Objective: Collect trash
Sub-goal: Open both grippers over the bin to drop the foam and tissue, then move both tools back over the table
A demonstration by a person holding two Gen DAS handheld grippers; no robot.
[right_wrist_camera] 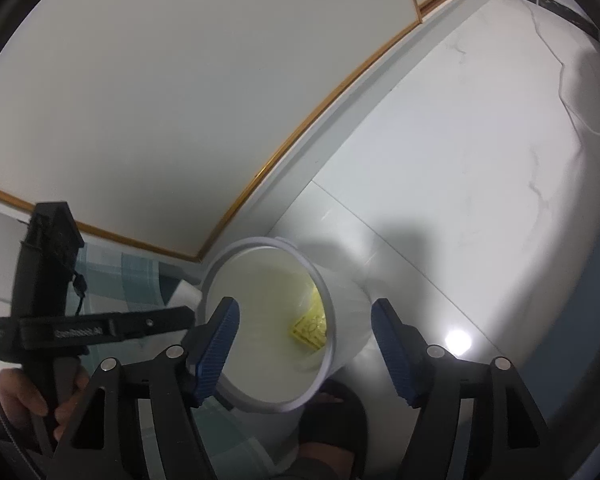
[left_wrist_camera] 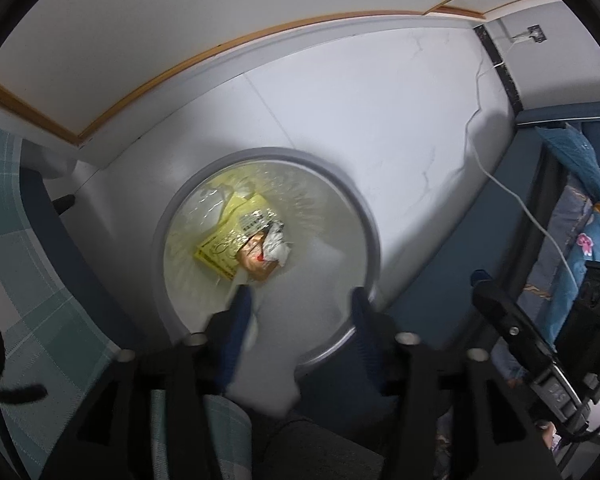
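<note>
My left gripper [left_wrist_camera: 298,300] hangs spread apart and empty right over the mouth of the trash bin [left_wrist_camera: 374,240], which I take as the drop position. My right gripper [right_wrist_camera: 306,320] is released too, holding nothing, angled at the bin's rim from the side. Deeper down, at the bottom of the lined bin, the trash sits collected: a yellow wrapper [left_wrist_camera: 224,244] with a crumpled tissue [left_wrist_camera: 276,246] on a brownish scrap. Beyond, bare white floor tiles [left_wrist_camera: 380,120] and a loose white cable [left_wrist_camera: 512,196].
</note>
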